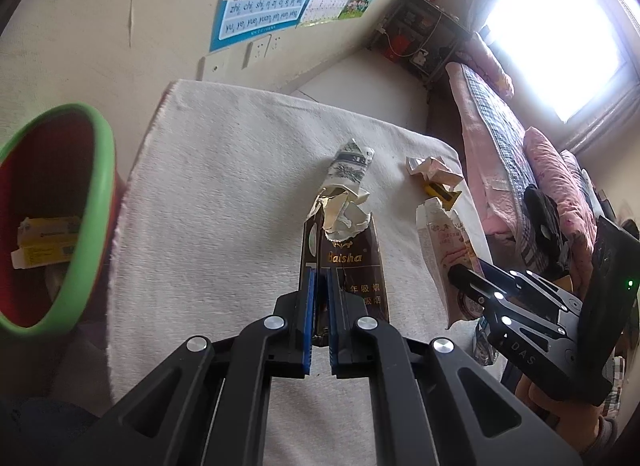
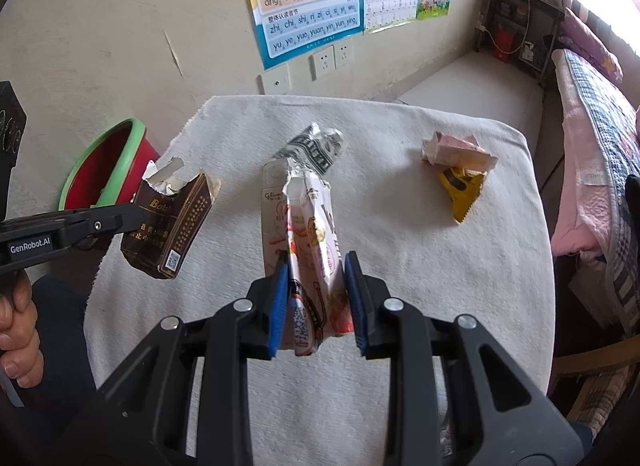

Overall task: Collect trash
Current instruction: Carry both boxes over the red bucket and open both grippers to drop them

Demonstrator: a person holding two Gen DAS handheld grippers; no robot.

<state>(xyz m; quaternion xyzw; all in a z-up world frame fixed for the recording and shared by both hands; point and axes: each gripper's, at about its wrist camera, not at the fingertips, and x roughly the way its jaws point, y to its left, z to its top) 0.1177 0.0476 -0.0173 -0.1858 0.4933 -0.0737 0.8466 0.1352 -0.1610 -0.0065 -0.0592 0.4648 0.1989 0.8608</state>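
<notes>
Gripping a torn brown cigarette pack (image 2: 170, 225) above the towel-covered tabletop (image 2: 400, 266), the left claw (image 1: 319, 306) hangs near the red bin (image 1: 48, 201) — the right claw (image 2: 316, 298) clamps a pink snack box (image 2: 308, 250).

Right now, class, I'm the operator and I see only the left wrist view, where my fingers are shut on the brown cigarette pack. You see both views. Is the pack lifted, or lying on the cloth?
Observer: Lifted. In the right wrist view the cigarette pack hangs tilted in the air over the edge of the cloth, held by the left gripper.
Operator: How does the right gripper hold the pink snack wrapper?
Observer: The right gripper has its fingers on either side of the lower half of the pink snack wrapper, pressing it.
Operator: What lies at the far right?
Observer: A yellow wrapper with a zigzag edge, in full view in front of the crumpled pink wrapper.
</notes>
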